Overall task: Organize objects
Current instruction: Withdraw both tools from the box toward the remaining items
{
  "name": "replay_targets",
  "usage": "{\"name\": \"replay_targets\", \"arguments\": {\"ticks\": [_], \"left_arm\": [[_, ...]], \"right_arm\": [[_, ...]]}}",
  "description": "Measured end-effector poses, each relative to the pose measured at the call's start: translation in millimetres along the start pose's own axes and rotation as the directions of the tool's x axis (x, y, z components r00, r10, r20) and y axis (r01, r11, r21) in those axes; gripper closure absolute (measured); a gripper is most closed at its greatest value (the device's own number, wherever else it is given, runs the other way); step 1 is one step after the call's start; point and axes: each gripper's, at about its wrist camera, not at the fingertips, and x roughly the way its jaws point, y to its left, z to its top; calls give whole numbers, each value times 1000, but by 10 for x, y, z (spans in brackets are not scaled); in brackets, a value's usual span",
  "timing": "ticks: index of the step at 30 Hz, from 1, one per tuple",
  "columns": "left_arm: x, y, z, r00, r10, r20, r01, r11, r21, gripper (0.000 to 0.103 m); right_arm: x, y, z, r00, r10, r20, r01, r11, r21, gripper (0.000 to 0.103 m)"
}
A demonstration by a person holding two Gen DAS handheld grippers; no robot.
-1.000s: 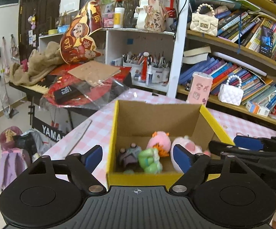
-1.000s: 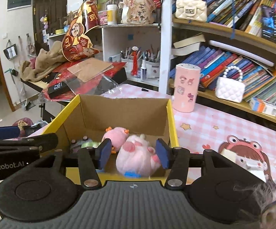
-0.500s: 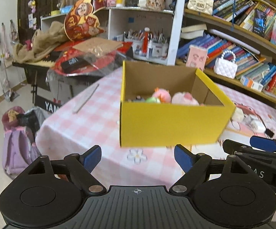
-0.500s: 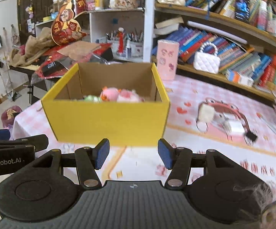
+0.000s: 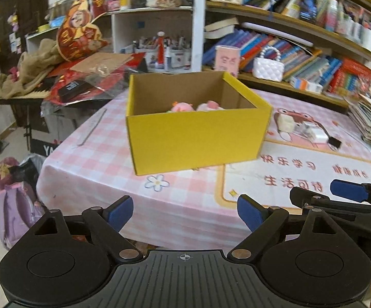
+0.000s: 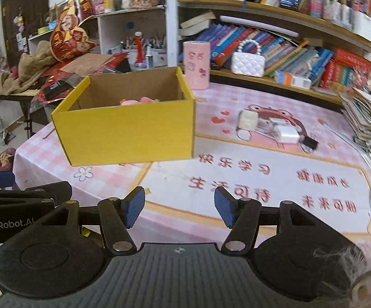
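Yellow cardboard box [image 5: 195,141] stood open on the pink checked tablecloth [image 5: 87,154], near the table's left end, with pink plush toys [image 5: 182,106] showing just above its front wall. Both grippers hung well back from it, over the near edge of the table. The left gripper [image 5: 185,214] had its blue pads [image 5: 120,210] spread wide, and its jaws had just been opening further, with nothing between them. The right gripper [image 6: 179,206] stood at a middling gap, its jaws likewise having just been opening, and nothing lay between its pads [image 6: 134,206] either. In the right wrist view the box sat to the left, while a small white cube [image 6: 247,119], a white charger [image 6: 286,133] and a black clip [image 6: 310,143] lay together on the printed mat to the right. A pink cylinder [image 6: 197,64] stood just behind the box, and a white quilted handbag [image 6: 248,61] rested on the bookshelf [image 6: 275,80] behind.
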Motion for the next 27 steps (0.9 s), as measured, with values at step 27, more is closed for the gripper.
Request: {"name": "replay_targets", "arguments": {"ticks": [27], "left_arm": [[307,-1213,75,967,-241,-83,254,943,215,12]], "right_arm": [[-254,-1151,-334,960,-271,-72,280,937,208,41]]}}
